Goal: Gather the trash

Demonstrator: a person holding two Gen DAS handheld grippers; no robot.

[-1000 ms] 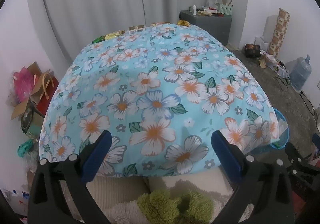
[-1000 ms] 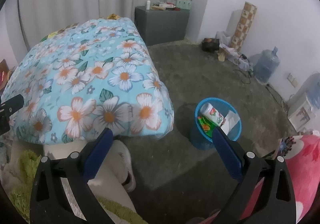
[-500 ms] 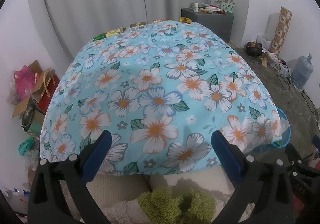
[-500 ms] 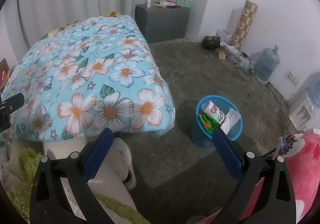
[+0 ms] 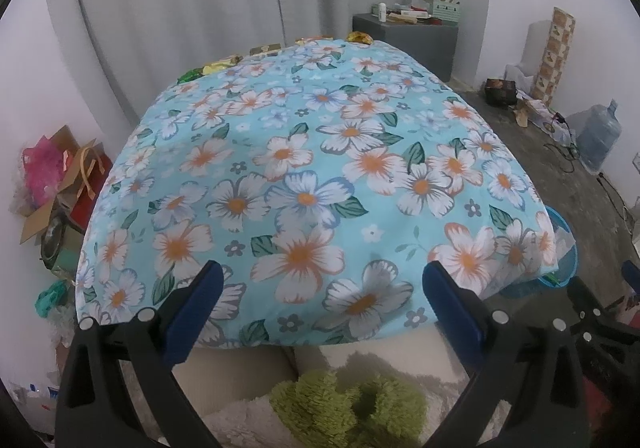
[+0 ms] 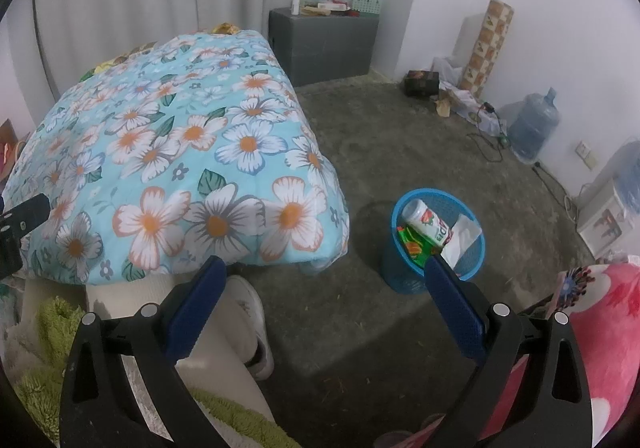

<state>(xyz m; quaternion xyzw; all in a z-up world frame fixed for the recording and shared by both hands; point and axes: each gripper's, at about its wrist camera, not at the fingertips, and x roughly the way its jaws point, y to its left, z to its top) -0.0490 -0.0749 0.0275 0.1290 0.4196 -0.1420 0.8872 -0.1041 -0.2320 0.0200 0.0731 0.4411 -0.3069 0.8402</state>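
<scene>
I am holding my left gripper and right gripper spread and empty over the pale-blue flowered quilt, crumpled wrappers lying along its far edge, the round blue plastic basket standing beside it

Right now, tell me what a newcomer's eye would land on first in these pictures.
The blue flowered cover draped over the table fills most of both views. Next comes the blue wastebasket on the floor beside the table's near corner, already holding a can and wrappers. More wrappers lie along the table's far edge, while the left gripper and right gripper both hang open and empty.
</scene>
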